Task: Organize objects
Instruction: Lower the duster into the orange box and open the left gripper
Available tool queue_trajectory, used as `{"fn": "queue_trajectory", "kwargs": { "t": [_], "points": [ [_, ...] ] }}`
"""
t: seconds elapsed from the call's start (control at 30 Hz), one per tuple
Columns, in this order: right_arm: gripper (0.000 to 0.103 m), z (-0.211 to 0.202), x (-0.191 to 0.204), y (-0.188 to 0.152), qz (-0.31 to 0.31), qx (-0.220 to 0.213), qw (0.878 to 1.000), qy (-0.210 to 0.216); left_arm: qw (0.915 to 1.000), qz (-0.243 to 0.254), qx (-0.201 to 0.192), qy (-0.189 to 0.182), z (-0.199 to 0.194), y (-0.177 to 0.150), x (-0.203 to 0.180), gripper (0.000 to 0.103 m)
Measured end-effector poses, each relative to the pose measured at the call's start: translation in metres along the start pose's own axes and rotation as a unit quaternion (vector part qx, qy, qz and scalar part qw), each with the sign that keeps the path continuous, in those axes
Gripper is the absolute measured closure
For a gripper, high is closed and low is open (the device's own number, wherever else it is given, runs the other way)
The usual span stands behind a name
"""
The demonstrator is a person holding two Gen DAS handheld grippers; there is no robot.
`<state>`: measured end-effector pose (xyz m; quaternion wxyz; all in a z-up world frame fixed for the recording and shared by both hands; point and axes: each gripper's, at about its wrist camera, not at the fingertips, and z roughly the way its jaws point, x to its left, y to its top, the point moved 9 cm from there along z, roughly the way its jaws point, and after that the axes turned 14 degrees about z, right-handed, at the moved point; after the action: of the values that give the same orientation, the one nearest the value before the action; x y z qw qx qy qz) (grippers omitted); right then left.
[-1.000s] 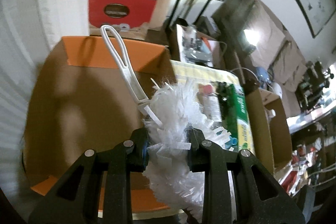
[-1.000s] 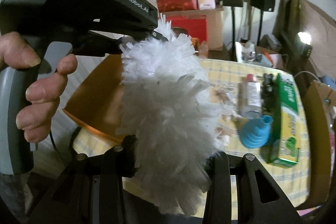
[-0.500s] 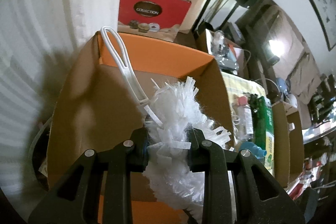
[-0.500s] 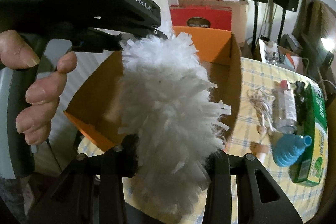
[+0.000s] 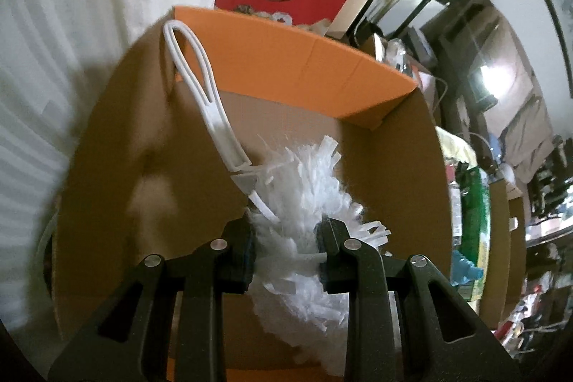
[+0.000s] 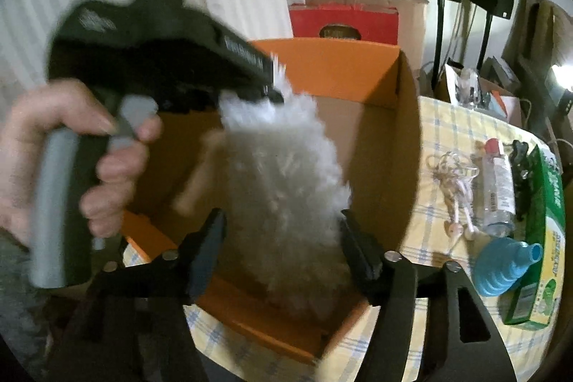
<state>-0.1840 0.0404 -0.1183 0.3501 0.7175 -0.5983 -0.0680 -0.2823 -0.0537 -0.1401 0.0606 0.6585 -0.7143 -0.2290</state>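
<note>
Your left claw (image 5: 284, 251) is clamped on the white duster (image 5: 308, 203), holding it over the open cardboard box (image 5: 358, 85), its looped handle (image 5: 200, 85) pointing at the far wall. Your right claw (image 6: 283, 246) is opening, its pads standing off the fluff between them. Beside the box, the checked counter (image 6: 444, 120) carries a blue funnel (image 6: 501, 271), a clear bottle (image 6: 497, 181) and a green carton (image 6: 540, 238).
</note>
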Motion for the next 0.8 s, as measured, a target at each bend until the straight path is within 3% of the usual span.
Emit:
{"fn": "queue_trajectory", "kwargs": {
  "t": [0.33, 0.43, 0.5, 0.53, 0.57, 0.73, 0.8],
  "points": [
    [0.031, -0.029, -0.015, 0.01, 0.001, -0.023, 1.0, -0.021, 0.9993, 0.021, 0.03, 0.01, 0.025, -0.01, -0.014, 0.075],
    [0.031, -0.035, -0.019, 0.009, 0.002, -0.028, 0.999, -0.026, 0.9991, 0.026, 0.03, 0.016, 0.023, -0.011, -0.015, 0.064],
    [0.031, -0.037, -0.023, 0.009, 0.007, -0.03, 0.999, -0.027, 0.9994, 0.027, 0.019, 0.014, 0.018, -0.01, -0.016, 0.05],
    [0.031, -0.04, -0.025, 0.008, 0.009, -0.031, 0.999, -0.028, 0.9996, 0.026, 0.011, 0.011, 0.014, -0.01, -0.016, 0.037],
    [0.031, -0.042, -0.028, 0.007, 0.012, -0.032, 0.999, -0.029, 0.9996, 0.025, 0.004, 0.009, 0.01, -0.009, -0.018, 0.031],
    [0.023, -0.056, -0.042, 0.009, 0.024, -0.046, 0.998, -0.041, 0.9993, 0.035, -0.012, -0.001, -0.009, -0.01, -0.026, 0.03],
    [0.022, -0.064, -0.049, 0.01, 0.027, -0.054, 0.997, -0.049, 0.999, 0.039, -0.023, 0.001, -0.017, -0.01, -0.032, 0.025]
  ]
}}
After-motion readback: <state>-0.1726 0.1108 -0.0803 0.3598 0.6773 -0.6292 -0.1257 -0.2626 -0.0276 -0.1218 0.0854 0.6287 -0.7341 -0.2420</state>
